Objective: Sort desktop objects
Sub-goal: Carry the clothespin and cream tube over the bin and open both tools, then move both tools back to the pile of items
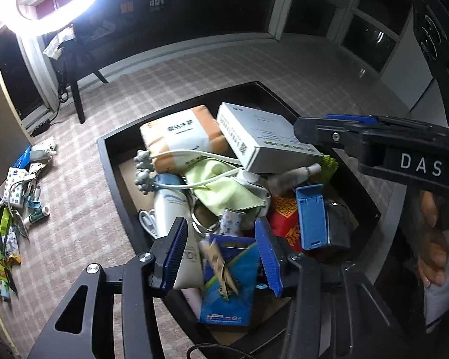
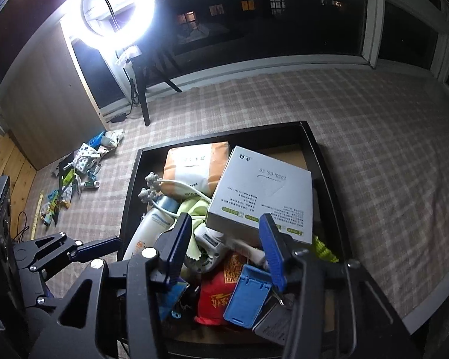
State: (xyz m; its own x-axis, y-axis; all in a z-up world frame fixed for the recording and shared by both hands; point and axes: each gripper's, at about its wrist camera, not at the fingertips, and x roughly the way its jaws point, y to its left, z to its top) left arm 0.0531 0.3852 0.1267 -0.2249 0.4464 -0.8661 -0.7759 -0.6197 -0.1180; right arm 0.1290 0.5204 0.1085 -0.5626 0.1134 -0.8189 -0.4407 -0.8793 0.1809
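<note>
Left wrist view: the left gripper (image 1: 221, 257) hangs over the near end of a black tray (image 1: 116, 161), jaws partly apart with ribbed blue pads. A wooden clothespin (image 1: 221, 272) and a blue packet (image 1: 230, 293) lie between them, untouched. The right wrist view cannot show this pair. Right wrist view: the right gripper (image 2: 227, 251) stands with jaws partly apart, gripping nothing. A blue plastic stand (image 2: 248, 296) and a red pouch (image 2: 215, 302) lie just below them; beyond the fingertips, a white cardboard box (image 2: 263, 197) tilts on an orange-and-white soft tissue pack (image 2: 194, 167). A yellow-green cloth (image 1: 218, 185) and a white cable (image 1: 194, 155) lie mid-tray. Far left of both jaws, small packets (image 2: 74, 176) are scattered on checked fabric.
</note>
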